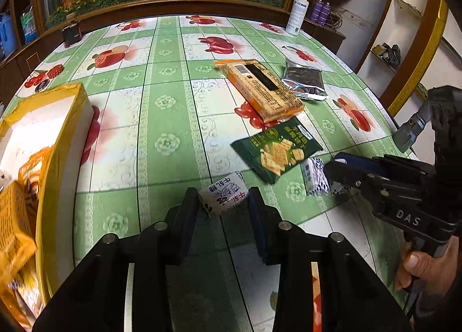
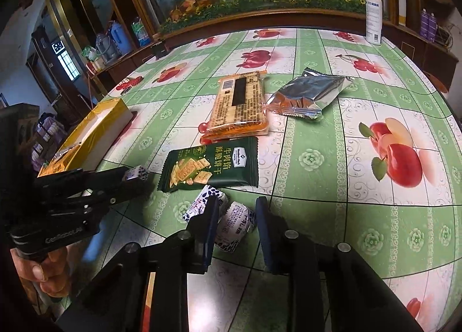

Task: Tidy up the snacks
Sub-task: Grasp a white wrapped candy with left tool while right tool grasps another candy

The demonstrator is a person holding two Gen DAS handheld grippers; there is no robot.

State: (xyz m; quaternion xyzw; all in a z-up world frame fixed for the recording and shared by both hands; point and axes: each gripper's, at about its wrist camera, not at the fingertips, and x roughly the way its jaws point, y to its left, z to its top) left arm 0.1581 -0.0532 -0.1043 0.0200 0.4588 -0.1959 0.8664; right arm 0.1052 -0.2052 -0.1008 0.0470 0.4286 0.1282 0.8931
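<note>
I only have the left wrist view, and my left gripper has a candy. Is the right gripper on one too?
Observer: Yes. In the right wrist view the right gripper has a candy between its pads, and both seem to press on it.
Operator: Any more candy beside it?
Observer: One loose candy lies just outside its left finger, by the near edge of the green pack.

Both wrist cameras look steeply down, close over the shared tablecloth (image 1: 161, 118), each catching the other claw.
</note>
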